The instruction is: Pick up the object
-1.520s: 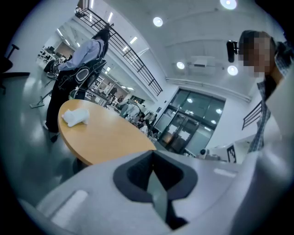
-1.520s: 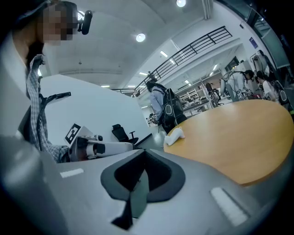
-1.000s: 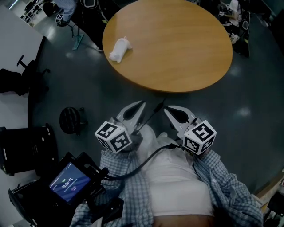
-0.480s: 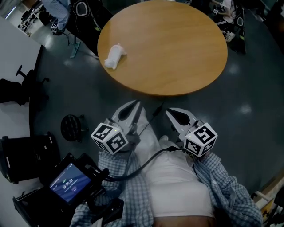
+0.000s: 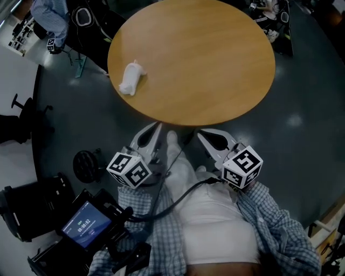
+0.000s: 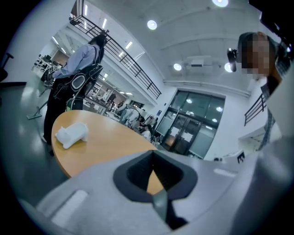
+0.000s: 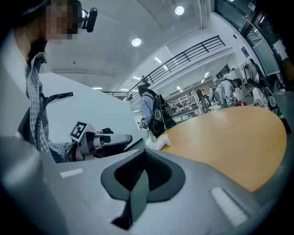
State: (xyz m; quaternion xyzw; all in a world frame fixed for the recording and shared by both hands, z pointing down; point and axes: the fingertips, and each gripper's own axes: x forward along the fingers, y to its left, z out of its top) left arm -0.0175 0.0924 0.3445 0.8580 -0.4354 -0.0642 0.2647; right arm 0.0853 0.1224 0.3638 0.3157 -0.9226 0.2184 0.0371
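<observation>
A small white soft object [image 5: 131, 78] lies on the round wooden table [image 5: 215, 59], near its left edge. The left gripper view shows the white object [image 6: 71, 134] ahead to the left, and the right gripper view has the white object [image 7: 158, 141] at the table's far rim. My left gripper [image 5: 155, 128] and right gripper [image 5: 200, 135] hover side by side just short of the table's near edge, well away from the object. Both are shut and hold nothing: left gripper [image 6: 154, 160], right gripper [image 7: 144, 158].
A handheld screen device [image 5: 85, 227] sits at the lower left, with a black round thing [image 5: 86, 165] on the dark floor beside it. Black chairs [image 5: 24, 113] stand to the left. A person in a blue shirt [image 5: 48, 13] stands beyond the table.
Both grippers have drawn nearer the table's near edge. In the head view the table and white object have slid left and down. Both pairs of jaws have stayed shut.
</observation>
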